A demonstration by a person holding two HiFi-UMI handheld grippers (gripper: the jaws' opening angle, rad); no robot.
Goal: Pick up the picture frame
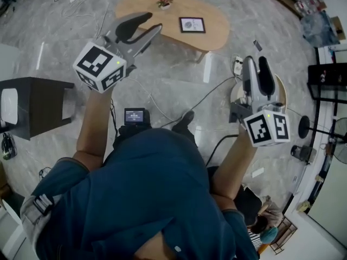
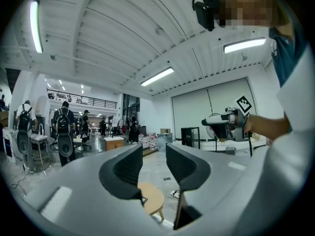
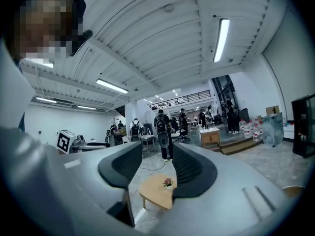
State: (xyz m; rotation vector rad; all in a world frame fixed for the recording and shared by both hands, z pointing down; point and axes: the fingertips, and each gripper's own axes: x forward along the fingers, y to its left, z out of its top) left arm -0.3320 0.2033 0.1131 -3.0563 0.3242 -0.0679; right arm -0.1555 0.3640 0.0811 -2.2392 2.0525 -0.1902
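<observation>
Wooden table (image 1: 212,21), flower pot (image 1: 165,2) atop; maybe shoes (image 1: 238,65) nearby

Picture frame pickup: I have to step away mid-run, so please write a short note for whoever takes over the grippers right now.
Left gripper: jaws apart, nothing between them, held in the air short of the wooden table.
Right gripper: jaws apart, empty, also short of it.
Picture frame: lies flat on that table, right of a small potted flower in the head view, untouched.
Done: nothing beyond facing the table.
Left: step up, grip the frame, lift it.
</observation>
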